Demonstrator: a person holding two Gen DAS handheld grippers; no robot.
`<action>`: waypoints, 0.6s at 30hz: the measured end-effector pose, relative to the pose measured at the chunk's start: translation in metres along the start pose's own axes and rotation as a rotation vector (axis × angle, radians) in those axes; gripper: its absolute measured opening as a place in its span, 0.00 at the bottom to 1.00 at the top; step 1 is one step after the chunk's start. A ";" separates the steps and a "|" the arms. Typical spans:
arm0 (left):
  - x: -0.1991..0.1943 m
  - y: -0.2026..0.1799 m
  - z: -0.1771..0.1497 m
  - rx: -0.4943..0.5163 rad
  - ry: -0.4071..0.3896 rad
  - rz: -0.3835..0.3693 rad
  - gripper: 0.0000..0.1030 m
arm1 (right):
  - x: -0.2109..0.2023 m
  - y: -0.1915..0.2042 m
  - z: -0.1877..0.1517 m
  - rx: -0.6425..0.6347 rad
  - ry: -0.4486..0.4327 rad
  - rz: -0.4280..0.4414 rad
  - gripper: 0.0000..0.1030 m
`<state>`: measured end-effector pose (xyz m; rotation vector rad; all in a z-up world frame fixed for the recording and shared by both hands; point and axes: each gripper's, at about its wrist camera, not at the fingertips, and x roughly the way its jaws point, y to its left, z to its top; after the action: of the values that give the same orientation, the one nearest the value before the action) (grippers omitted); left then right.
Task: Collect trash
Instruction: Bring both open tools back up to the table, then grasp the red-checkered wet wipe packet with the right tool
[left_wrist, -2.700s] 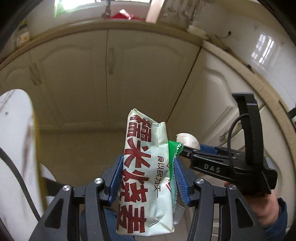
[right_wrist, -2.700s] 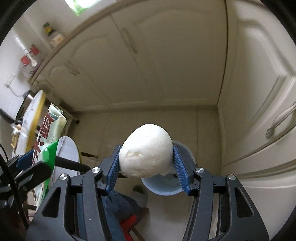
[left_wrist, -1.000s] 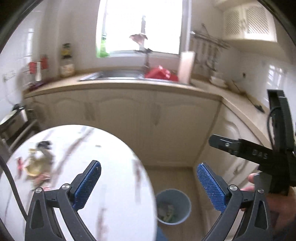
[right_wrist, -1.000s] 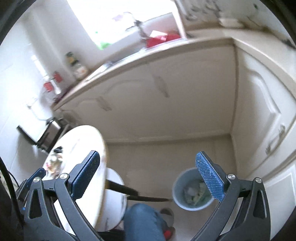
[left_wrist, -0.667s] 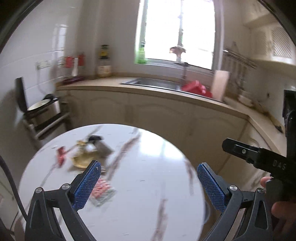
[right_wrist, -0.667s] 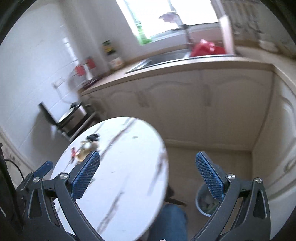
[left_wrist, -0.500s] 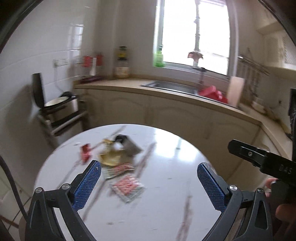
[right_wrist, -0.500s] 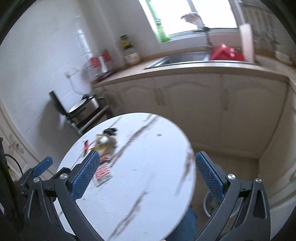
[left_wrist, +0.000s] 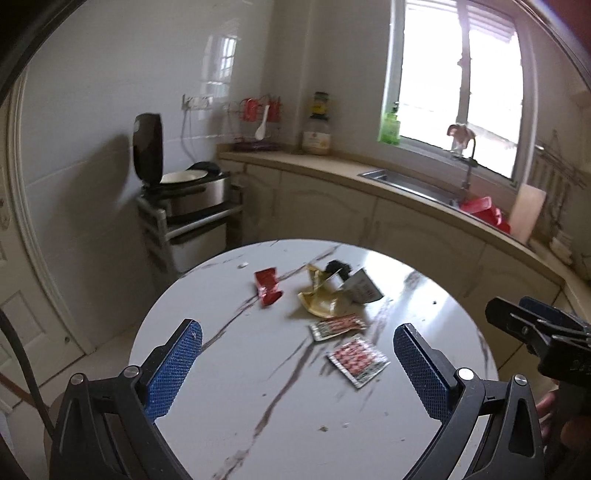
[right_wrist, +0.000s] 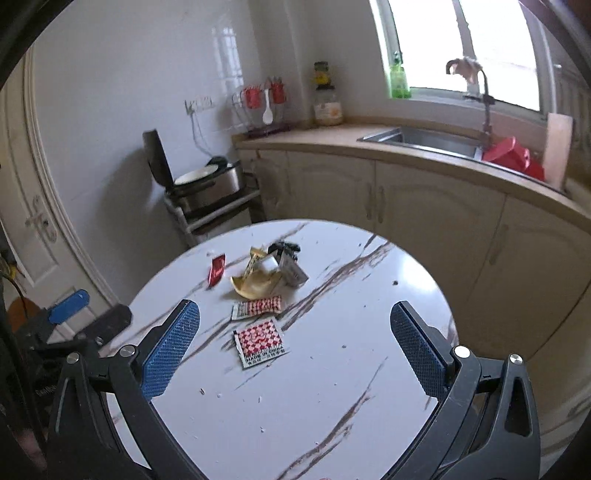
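Observation:
Several wrappers lie on the round white marble table (left_wrist: 295, 413) (right_wrist: 332, 398): a red-and-white checked sachet (left_wrist: 357, 360) (right_wrist: 260, 342), a longer red-patterned sachet (left_wrist: 337, 326) (right_wrist: 257, 306), a crumpled gold wrapper (left_wrist: 321, 297) (right_wrist: 255, 282), a grey packet (left_wrist: 364, 288) (right_wrist: 291, 273), a red wrapper (left_wrist: 267, 286) (right_wrist: 217, 271) and a small black item (left_wrist: 338, 266) (right_wrist: 284, 246). My left gripper (left_wrist: 295, 369) is open above the table's near side. My right gripper (right_wrist: 293, 347) is open too, with the checked sachet showing between its fingers, farther off.
A rice cooker (left_wrist: 184, 184) with raised lid sits on a metal rack at the left. Cream cabinets, a counter with a sink (right_wrist: 424, 138) and a window run along the back. A door (right_wrist: 33, 229) is at far left.
Both grippers held trash (a printed packet, a white lump) over the bin, then opened and let it go. Both have since swung left from the bin to face the table.

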<state>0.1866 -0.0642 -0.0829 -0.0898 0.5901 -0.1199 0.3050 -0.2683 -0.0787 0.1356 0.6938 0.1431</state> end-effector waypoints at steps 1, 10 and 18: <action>0.001 0.003 -0.002 -0.004 0.008 0.002 0.99 | 0.006 0.000 -0.002 -0.001 0.014 0.000 1.00; 0.036 0.015 0.001 -0.021 0.082 0.020 0.99 | 0.078 0.005 -0.021 -0.043 0.184 0.016 1.00; 0.086 0.035 0.006 -0.034 0.162 0.046 0.99 | 0.144 0.024 -0.042 -0.118 0.333 0.031 1.00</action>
<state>0.2637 -0.0415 -0.1292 -0.1005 0.7553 -0.0725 0.3850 -0.2163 -0.1970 0.0088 1.0131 0.2391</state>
